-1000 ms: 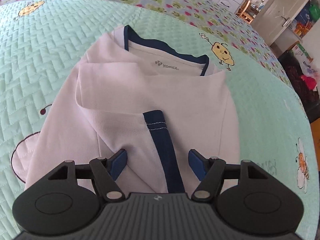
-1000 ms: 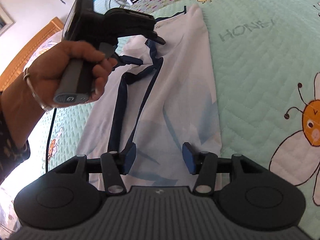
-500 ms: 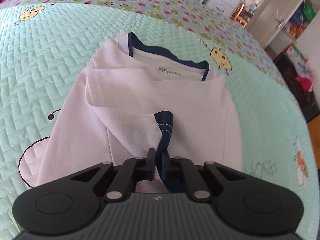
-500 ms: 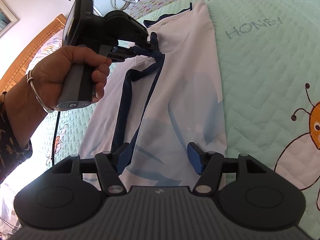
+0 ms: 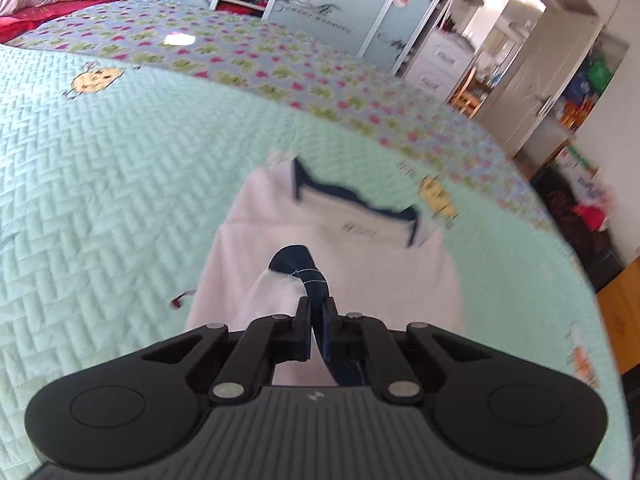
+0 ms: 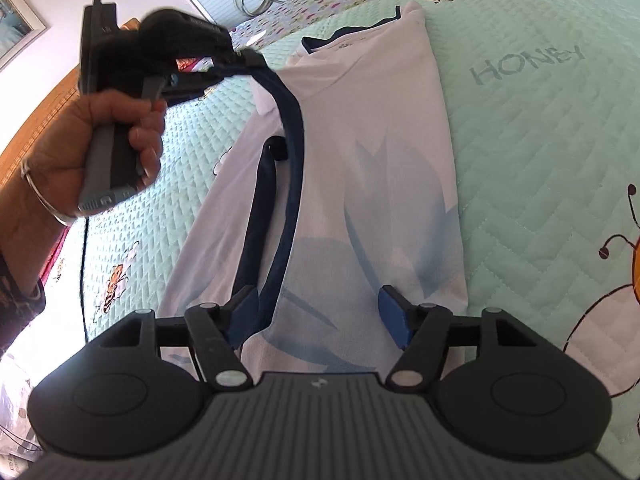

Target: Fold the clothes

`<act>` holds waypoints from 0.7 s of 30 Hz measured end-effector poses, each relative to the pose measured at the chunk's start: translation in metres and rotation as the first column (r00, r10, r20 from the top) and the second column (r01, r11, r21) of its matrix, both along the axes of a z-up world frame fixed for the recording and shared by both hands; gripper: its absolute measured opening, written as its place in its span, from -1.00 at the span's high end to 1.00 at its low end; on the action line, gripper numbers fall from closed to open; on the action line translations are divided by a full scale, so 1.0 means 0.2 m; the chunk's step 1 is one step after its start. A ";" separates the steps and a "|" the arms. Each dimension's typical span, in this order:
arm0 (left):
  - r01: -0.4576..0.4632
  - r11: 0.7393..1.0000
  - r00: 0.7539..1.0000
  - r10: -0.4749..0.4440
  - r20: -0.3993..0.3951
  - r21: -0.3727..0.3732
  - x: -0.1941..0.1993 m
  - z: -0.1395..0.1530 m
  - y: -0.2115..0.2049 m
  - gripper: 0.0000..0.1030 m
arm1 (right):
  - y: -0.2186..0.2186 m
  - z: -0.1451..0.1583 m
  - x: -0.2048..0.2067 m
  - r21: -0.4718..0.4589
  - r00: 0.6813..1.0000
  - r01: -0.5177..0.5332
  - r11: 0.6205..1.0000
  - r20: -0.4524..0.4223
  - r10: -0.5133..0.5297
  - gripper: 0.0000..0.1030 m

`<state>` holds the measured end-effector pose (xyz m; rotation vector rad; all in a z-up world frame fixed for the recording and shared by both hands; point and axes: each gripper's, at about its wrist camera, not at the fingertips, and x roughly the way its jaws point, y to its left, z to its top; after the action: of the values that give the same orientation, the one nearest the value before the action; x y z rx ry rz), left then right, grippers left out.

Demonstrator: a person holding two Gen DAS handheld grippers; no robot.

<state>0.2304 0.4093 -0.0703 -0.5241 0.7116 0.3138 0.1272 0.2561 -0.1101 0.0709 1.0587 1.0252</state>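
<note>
Flat on a mint-green quilted bedspread point(image 6: 540, 128) lies a white short-sleeved jersey point(image 6: 380, 128) with a navy collar and pale blue leaf print — one navy-banded sleeve cuff point(image 5: 298, 268) is raised off it. That cuff is pinched between the closed jaws of the left gripper point(image 5: 316, 320), held by a hand point(image 6: 100, 136) wearing a thin bangle. The right gripper point(image 6: 316, 312) sits low over the jersey's hem end, its blue-padded jaws opening — cloth lies below them, nothing clamped. Cartoon bees and the word HONEY decorate the bedspread beside the jersey.
</note>
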 end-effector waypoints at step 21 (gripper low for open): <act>-0.161 0.969 0.987 0.158 -0.029 -0.186 -0.13 -0.06 0.23 -0.25 | -0.04 0.09 0.17 0.125 0.968 0.051 0.991 -0.249 -0.019 -0.40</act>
<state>0.2039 0.4555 -0.0833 -0.7616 0.7184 0.4031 0.1603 0.2473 -0.0912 0.3305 1.2098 1.0718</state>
